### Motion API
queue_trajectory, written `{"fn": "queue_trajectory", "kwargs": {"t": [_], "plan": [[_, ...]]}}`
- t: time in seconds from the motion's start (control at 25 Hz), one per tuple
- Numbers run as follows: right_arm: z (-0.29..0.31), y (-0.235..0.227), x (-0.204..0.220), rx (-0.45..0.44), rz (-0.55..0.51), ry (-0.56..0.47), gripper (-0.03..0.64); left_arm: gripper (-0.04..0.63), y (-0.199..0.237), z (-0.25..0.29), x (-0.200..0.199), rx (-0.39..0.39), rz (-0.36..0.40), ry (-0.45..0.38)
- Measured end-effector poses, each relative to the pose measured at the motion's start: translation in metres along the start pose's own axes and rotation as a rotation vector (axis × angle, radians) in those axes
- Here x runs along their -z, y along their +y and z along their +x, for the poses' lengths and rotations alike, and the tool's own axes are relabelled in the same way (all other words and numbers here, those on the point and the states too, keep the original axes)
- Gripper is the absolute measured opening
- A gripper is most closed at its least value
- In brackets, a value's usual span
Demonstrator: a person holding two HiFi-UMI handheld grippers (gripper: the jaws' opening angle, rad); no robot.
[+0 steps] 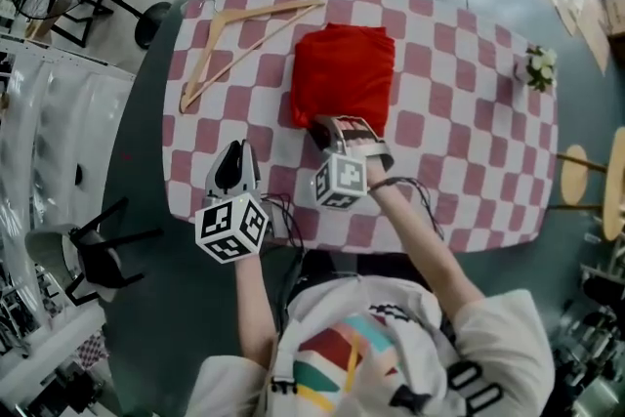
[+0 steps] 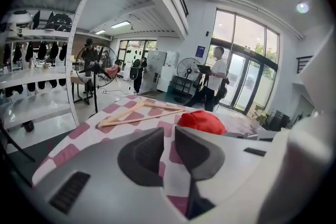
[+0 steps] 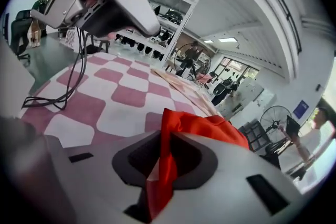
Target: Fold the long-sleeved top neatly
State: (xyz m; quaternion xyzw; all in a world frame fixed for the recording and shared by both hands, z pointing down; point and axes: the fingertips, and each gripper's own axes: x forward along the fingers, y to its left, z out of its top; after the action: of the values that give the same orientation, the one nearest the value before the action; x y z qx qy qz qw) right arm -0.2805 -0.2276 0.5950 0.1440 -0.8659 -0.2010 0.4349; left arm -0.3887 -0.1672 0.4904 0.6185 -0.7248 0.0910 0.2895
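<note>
The red long-sleeved top (image 1: 342, 73) lies as a folded bundle on the pink-and-white checked tablecloth (image 1: 469, 142). My right gripper (image 1: 337, 127) is at the bundle's near edge. In the right gripper view the right gripper (image 3: 165, 157) is shut on a fold of red fabric (image 3: 202, 126). My left gripper (image 1: 234, 161) hovers over the cloth's near left part, apart from the top. In the left gripper view, the left gripper (image 2: 169, 152) shows a narrow gap with nothing in it. The top (image 2: 202, 120) lies ahead to its right. The left gripper (image 3: 105, 0) also shows at upper left in the right gripper view.
A wooden hanger (image 1: 234, 39) lies at the table's far left, also seen as the hanger (image 2: 139, 113) ahead of the left gripper. A small potted plant (image 1: 539, 68) stands at the far right edge. A black chair (image 1: 98, 249) stands left of the table and a wooden stool (image 1: 586, 181) to the right.
</note>
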Motion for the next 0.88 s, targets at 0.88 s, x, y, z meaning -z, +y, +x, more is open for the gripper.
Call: {"fn": "queue_trajectory", "kwargs": {"t": [0.88], "plan": [[-0.044, -0.014, 0.068, 0.103, 0.084, 0.106, 0.107, 0.036, -0.111, 0.222, -0.026, 0.342, 0.009, 0.476]]}}
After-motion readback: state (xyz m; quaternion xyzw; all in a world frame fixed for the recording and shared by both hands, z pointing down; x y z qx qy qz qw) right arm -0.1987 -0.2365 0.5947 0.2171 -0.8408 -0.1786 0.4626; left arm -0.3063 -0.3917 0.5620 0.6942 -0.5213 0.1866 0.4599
